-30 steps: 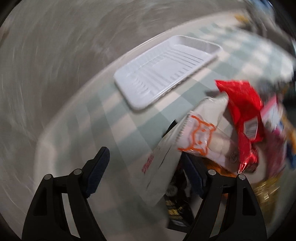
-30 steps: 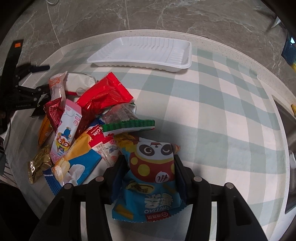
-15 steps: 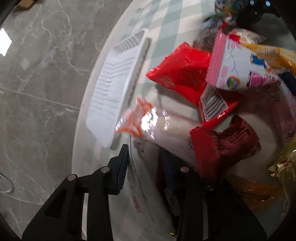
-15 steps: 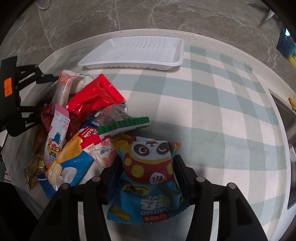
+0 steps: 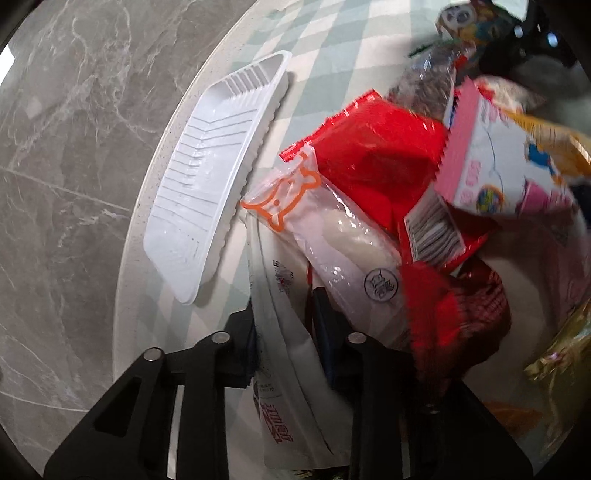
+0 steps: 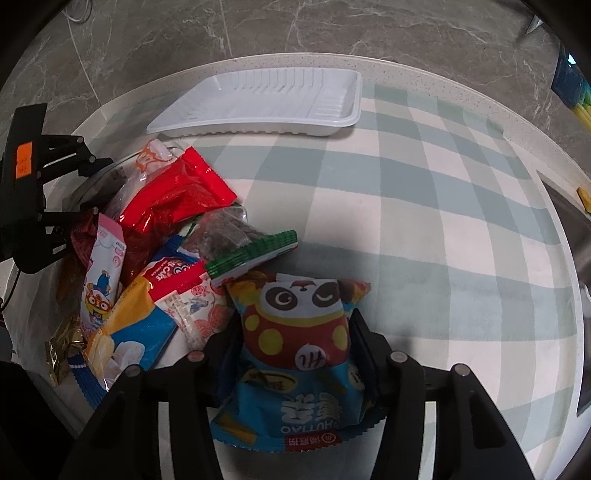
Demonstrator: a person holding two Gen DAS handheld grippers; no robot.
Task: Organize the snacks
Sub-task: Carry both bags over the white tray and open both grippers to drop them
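Observation:
A pile of snack packets lies on the checked tablecloth (image 6: 424, 221). My left gripper (image 5: 286, 321) is shut on a flat white packet with red print (image 5: 280, 354) at the pile's edge. A clear packet with an orange outline (image 5: 332, 236) and a red packet (image 5: 376, 155) lie just beyond it. My right gripper (image 6: 295, 332) has its jaws closing on a blue panda snack bag (image 6: 295, 321), and both pads press its sides. The white tray (image 6: 266, 107) stands empty at the far table edge, also to the left in the left wrist view as the tray (image 5: 207, 177).
The pile holds a pink packet (image 6: 105, 266), a green-edged packet (image 6: 236, 240), a yellow and blue packet (image 6: 136, 321) and a gold wrapper (image 6: 62, 343). The round table's rim (image 6: 480, 96) drops to a grey marble floor (image 6: 332, 29).
My left gripper rolled, moved down into the pile's edge and shut on the white packet. The right gripper stayed around the panda bag, hardly moving.

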